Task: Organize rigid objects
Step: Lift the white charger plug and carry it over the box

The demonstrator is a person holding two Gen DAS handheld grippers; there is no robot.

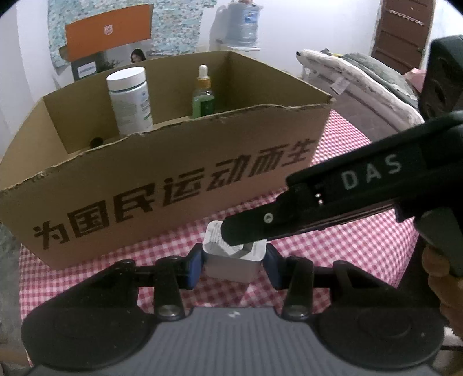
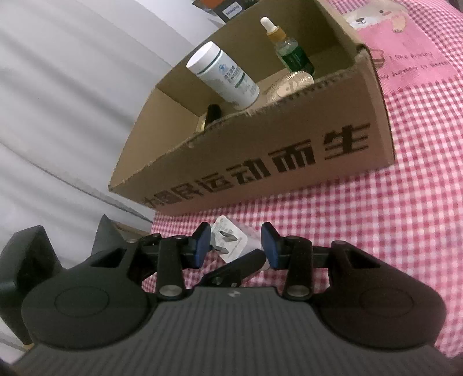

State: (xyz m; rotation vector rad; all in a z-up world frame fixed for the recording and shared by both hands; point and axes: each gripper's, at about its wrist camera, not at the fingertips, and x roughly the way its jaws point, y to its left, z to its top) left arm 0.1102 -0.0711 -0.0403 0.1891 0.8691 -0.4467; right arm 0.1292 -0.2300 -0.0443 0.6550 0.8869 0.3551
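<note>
Blue pads of the left gripper clamp a white plug adapter from both sides, jaws narrowed to its width, on the red-checked cloth just in front of the cardboard box. The right gripper, marked "DAS", straddles the same adapter from above. One pad touches its edge, but whether the gripper is squeezing cannot be told. The box front reads "为国民运动而生". Inside the box stand a white-capped bottle and a green dropper bottle, with a ribbed metallic disc and a dark object lying low behind its front wall. Behind the box, a carton reads "PHILIPS".
</note>
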